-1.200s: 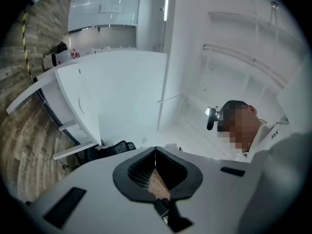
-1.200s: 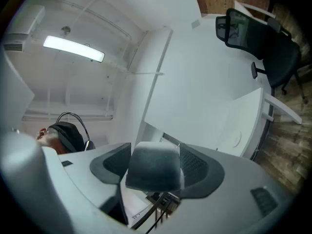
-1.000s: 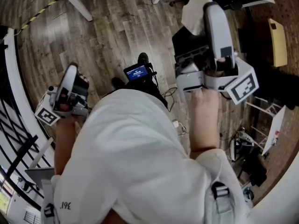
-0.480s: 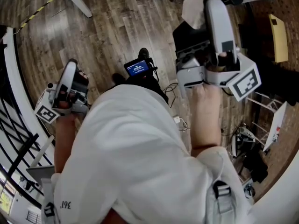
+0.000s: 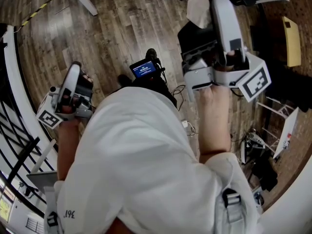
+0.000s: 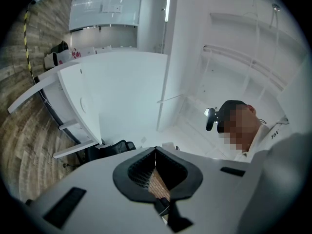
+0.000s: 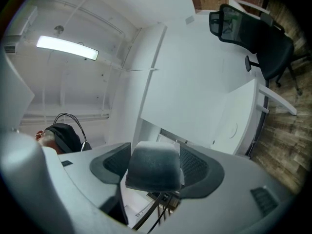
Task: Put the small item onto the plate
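- Small item: a dark grey block clamped in the jaws of the right gripper, at 6 o'clock in the right gripper view.
- Right gripper: the jaws are parted only by the block, with a pad against each of its sides. The view tilts upward, with a lit ceiling light at 10 o'clock and a dark chair at 2 o'clock.
- Left gripper: jaws together, tips meeting, nothing between them. A white desk stands at 11 o'clock in its view.
- Head view: the left gripper is at 9 o'clock and the right gripper at 1 o'clock, both over a wood floor.
- A white shirt fills 6 o'clock.
- A small blue screen sits near centre, between the two grippers.
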